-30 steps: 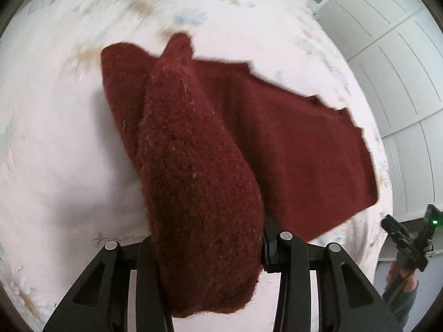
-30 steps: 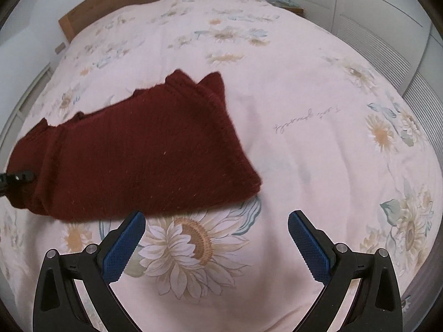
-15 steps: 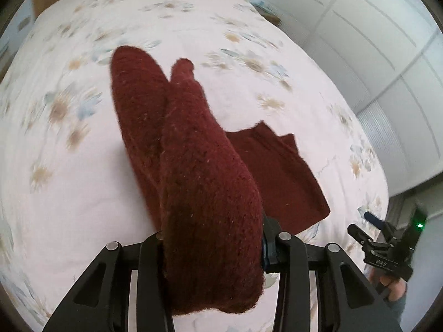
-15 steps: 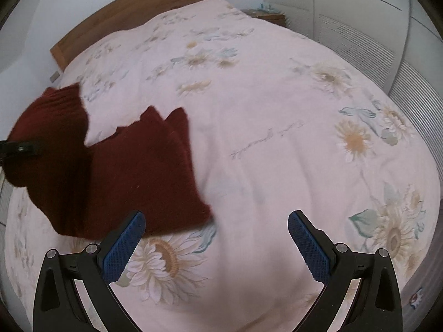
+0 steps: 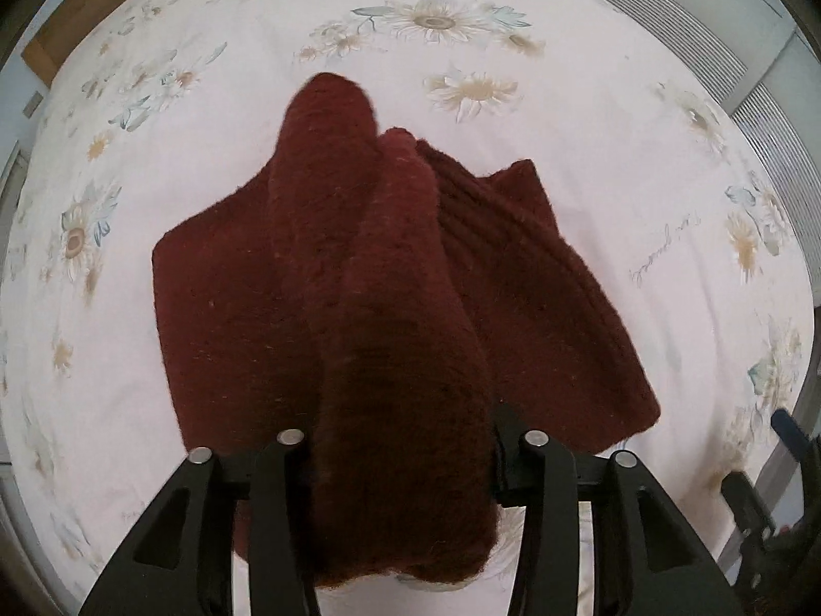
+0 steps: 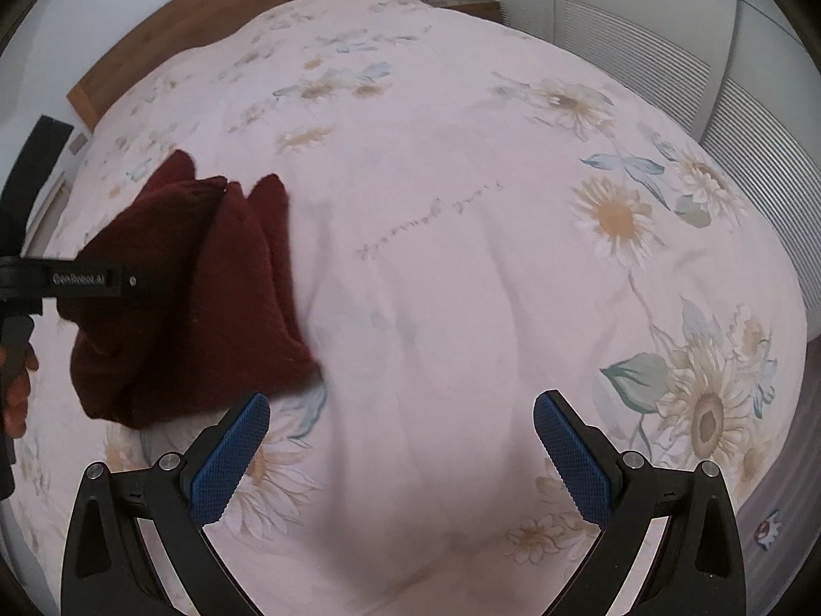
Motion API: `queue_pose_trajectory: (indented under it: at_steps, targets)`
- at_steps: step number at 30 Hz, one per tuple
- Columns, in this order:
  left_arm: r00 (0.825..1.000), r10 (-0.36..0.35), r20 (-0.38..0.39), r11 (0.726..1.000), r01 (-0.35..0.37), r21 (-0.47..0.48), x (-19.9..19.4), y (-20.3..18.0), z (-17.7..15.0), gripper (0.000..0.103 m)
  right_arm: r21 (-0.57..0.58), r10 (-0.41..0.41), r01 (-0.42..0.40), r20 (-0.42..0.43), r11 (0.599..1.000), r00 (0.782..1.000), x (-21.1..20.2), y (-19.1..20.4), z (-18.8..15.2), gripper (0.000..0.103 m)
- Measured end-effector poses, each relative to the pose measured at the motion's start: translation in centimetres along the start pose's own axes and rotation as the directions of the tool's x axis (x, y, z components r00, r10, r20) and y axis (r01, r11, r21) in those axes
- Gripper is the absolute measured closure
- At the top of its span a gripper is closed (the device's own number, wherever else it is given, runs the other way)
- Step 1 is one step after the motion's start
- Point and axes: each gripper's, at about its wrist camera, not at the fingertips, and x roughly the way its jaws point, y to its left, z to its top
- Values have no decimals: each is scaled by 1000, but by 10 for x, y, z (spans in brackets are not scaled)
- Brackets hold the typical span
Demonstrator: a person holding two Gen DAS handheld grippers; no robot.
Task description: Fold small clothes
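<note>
On bedspread [image 6: 462,308]: one maroon garment [image 5: 400,318].

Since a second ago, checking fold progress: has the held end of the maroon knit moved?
Yes. The left gripper carried it over the knit lying on the bedspread; its jaws were just opening.

Floral bedspread [image 6: 462,282] over bed; wooden headboard [image 6: 215,20] behind; louvred wardrobe doors [image 6: 641,51] beside.
</note>
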Motion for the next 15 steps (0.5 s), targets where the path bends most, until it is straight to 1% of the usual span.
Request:
queue_pose_trajectory:
  at_steps: [2,4,6,7,9,11,15]
  targets:
    - [1000,-12,-4,1000,12,-23,0,2,0,55,4,4,-4,-6,1000,1000,0,-2,-1,0]
    - [1000,-16,-17,999,15,-48,-4,5,3,54,1,4,-4,-7,1000,1000,-1,-2,-2,0]
    - [999,-33,-5,996,32,-82,-11,7,5,51,-6,4,-4,-8,1000,1000,-3,-2,-2,0]
    - [999,-44,2,994,44,-95,-16,8,6,48,-10,4,-4,-9,1000,1000,-3,-1,-2,0]
    - [997,-77,10,989,78,-124,-29,13,7,37,-21,5,-5,-7,1000,1000,-5,3,-1,0]
    - [994,-111,19,984,112,-140,-42,19,6,16,-30,7,-7,-4,1000,1000,-8,7,1,0]
    - [986,-154,66,972,163,-170,-74,43,1,6,-67,34,-34,5,997,999,-15,26,11,0]
